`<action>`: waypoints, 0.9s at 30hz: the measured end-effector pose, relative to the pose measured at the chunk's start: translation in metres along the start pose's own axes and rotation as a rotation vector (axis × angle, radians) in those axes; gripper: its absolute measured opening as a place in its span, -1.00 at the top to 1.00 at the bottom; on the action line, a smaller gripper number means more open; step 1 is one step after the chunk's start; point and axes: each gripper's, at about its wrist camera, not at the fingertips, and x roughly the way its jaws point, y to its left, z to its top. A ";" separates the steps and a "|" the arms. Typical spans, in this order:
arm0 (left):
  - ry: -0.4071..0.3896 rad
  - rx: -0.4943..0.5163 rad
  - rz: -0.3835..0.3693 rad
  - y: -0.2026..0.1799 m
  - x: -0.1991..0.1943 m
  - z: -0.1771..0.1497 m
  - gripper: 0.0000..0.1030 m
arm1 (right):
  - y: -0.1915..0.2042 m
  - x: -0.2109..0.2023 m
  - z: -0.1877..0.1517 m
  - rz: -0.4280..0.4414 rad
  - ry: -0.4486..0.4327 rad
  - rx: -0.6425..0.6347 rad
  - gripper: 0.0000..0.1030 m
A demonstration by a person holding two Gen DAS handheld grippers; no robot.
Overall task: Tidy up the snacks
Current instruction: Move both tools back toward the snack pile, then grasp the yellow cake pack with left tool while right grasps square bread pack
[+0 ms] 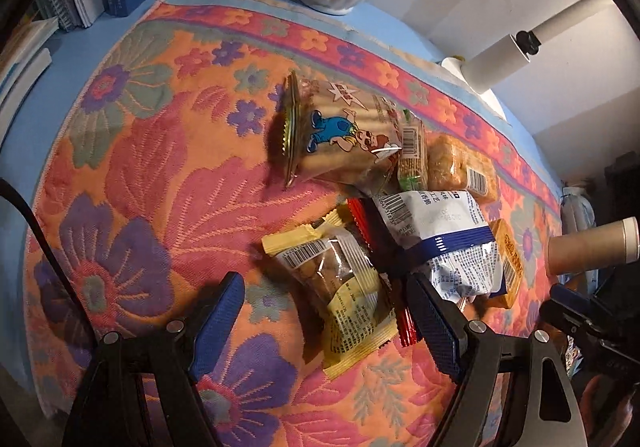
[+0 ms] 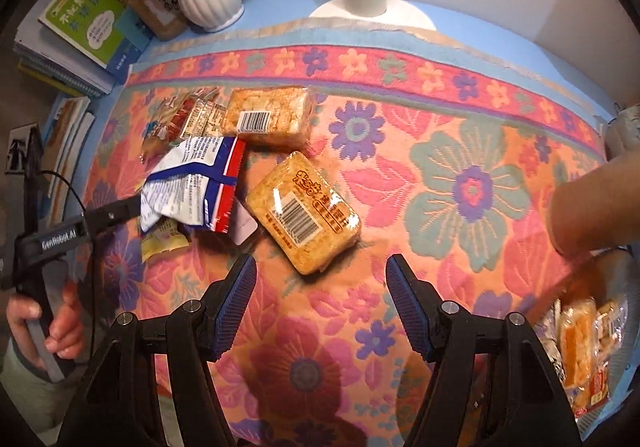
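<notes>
Crinkly plastic snack packets still lie heaped on the floral cloth over the tabletop [image 2: 280, 7], so I judge most sorting is left: the yellow packet [image 1: 340, 287] sits between my left gripper [image 1: 328, 323] fingers, which are spread wide and hold nothing. My right gripper [image 2: 322, 299] is wide and empty too, just short of the orange rice-cracker block [image 2: 304, 211] (a few packets seem gathered at far right [image 2: 584, 343], though blurred).

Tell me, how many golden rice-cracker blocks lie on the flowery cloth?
2: the rear block at the pile's back edge, the near block ahead of the open right gripper. Blurred packs sit lower right; others may be hidden.
</notes>
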 end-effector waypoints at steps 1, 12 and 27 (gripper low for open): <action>0.003 0.009 0.002 -0.002 0.003 -0.001 -0.58 | 0.000 0.005 0.003 0.002 0.010 0.000 -0.30; 0.019 0.082 0.056 -0.009 0.021 -0.004 -0.51 | 0.007 0.032 0.022 -0.037 0.055 -0.065 -0.30; -0.007 0.045 0.120 0.029 -0.003 -0.008 -0.43 | 0.007 0.047 0.033 -0.006 0.080 -0.103 -0.30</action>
